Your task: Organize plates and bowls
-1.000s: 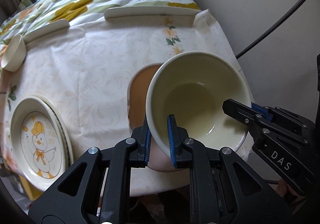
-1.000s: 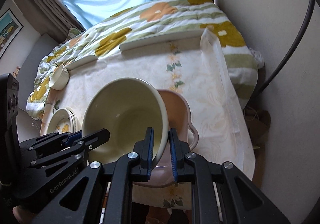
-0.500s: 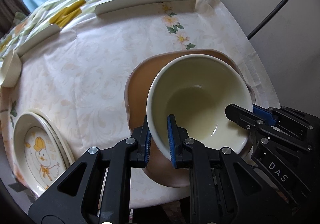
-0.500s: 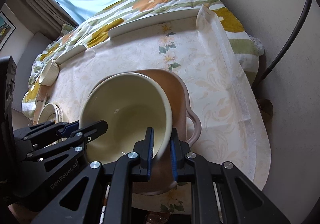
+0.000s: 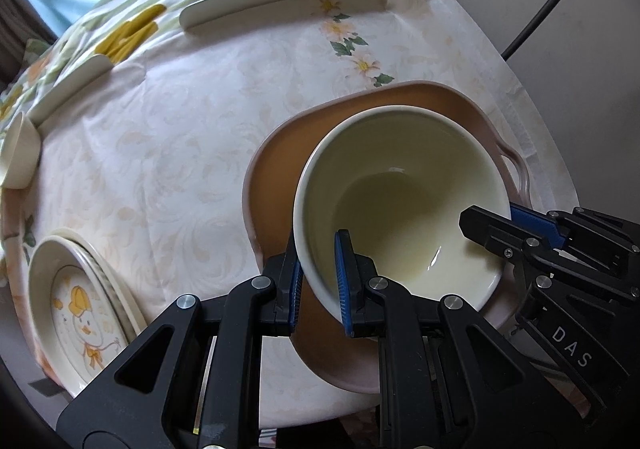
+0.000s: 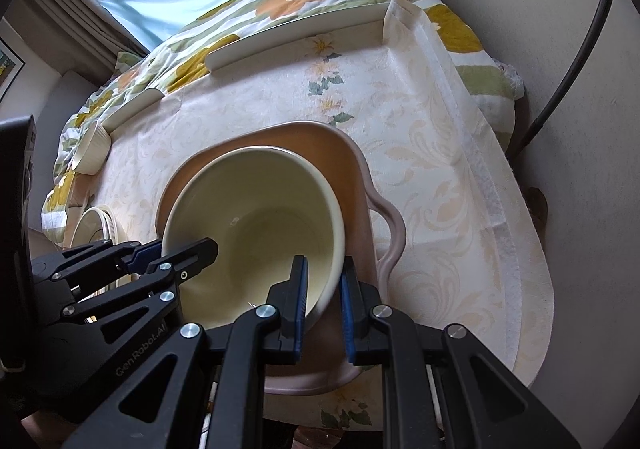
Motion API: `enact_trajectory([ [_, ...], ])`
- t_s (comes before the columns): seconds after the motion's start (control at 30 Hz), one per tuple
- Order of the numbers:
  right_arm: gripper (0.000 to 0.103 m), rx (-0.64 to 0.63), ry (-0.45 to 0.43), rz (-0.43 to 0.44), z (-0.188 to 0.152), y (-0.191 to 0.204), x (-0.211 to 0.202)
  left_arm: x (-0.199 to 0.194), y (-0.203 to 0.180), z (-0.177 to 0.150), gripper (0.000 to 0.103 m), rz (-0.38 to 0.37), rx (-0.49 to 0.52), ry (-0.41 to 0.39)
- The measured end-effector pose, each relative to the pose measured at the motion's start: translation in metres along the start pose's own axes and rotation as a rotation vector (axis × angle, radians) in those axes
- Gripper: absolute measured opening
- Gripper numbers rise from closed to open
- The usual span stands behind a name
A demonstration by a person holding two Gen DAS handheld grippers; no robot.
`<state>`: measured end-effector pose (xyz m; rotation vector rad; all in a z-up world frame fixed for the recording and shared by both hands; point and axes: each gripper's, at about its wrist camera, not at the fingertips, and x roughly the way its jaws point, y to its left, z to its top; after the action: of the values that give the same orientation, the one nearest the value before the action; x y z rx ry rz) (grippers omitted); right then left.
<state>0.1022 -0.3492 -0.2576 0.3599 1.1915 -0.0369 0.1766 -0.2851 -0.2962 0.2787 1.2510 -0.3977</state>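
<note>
Item: cream ceramic bowl [image 5: 400, 205], rim clamped on opposite sides by left gripper [image 5: 318, 281] and right gripper [image 6: 323, 301], held level over pink handled dish [image 6: 360, 185] for nesting.

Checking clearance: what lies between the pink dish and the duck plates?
Only bare tablecloth separates the pink dish from the duck plates, seen in the left wrist view.
</note>
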Motion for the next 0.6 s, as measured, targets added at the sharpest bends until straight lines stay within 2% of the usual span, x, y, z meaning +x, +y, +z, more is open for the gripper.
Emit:
enact_trajectory([
  [0.3, 0.014, 0.007, 0.023, -0.008, 0.002, 0.0, -0.007, -0.01, -0.004, 0.003, 0.013, 0.035, 0.022, -0.026],
  [0.6, 0.014, -0.01, -0.016, -0.012, -0.003, -0.002, -0.04, -0.035, -0.002, 0.003, 0.013, 0.037, 0.012, -0.066],
])
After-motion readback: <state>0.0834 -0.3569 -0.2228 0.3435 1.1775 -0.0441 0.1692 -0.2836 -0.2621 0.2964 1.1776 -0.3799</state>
